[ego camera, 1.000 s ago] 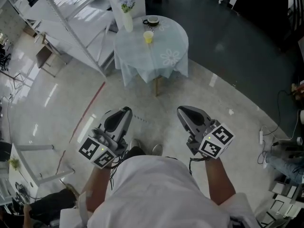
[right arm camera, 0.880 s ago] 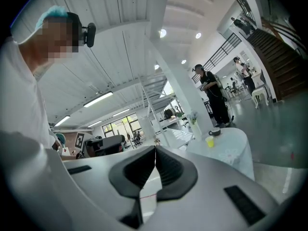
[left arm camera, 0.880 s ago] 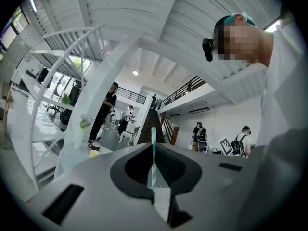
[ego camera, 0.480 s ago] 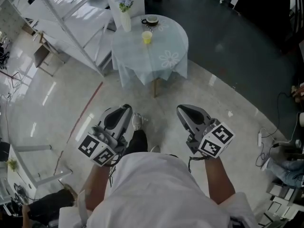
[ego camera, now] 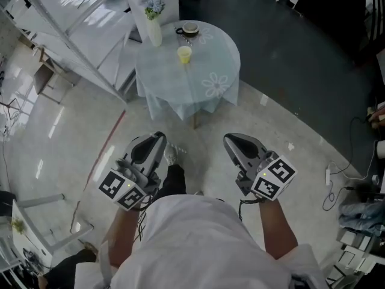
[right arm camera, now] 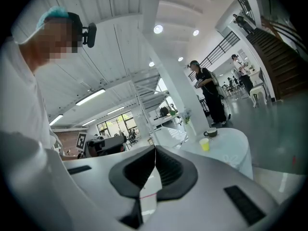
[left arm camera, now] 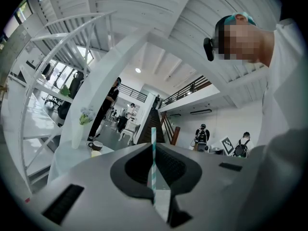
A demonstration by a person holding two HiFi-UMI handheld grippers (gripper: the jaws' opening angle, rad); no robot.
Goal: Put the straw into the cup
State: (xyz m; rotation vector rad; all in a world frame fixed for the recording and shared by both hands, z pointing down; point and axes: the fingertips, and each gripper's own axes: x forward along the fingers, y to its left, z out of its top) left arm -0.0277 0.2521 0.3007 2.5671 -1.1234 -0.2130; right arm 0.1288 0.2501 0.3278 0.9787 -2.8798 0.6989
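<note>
A teal-and-white striped straw (left arm camera: pixel 154 163) stands upright, pinched between the shut jaws of my left gripper (left arm camera: pixel 154 146). In the head view both grippers are held in front of the person's body, the left gripper (ego camera: pixel 157 139) and the right gripper (ego camera: pixel 231 141) side by side above the floor. The right gripper (right arm camera: pixel 155 148) has its jaws pressed together with nothing in them. The small yellow cup (ego camera: pixel 184 54) stands on a round table (ego camera: pixel 207 98) well ahead of both; it also shows as the cup (left arm camera: pixel 95 153) and the cup (right arm camera: pixel 205 145).
On the table, behind the cup, are a mug on a saucer (ego camera: pixel 190 28) and a white vase of flowers (ego camera: pixel 154 31). A white staircase frame (ego camera: pixel 78 38) runs along the left. Cables and gear (ego camera: pixel 355 203) lie at the right. People stand in the background.
The person has walked toward the table: it sits lower and nearer in the head view. Both grippers stay side by side, still shut, and a shoe now shows between them.
</note>
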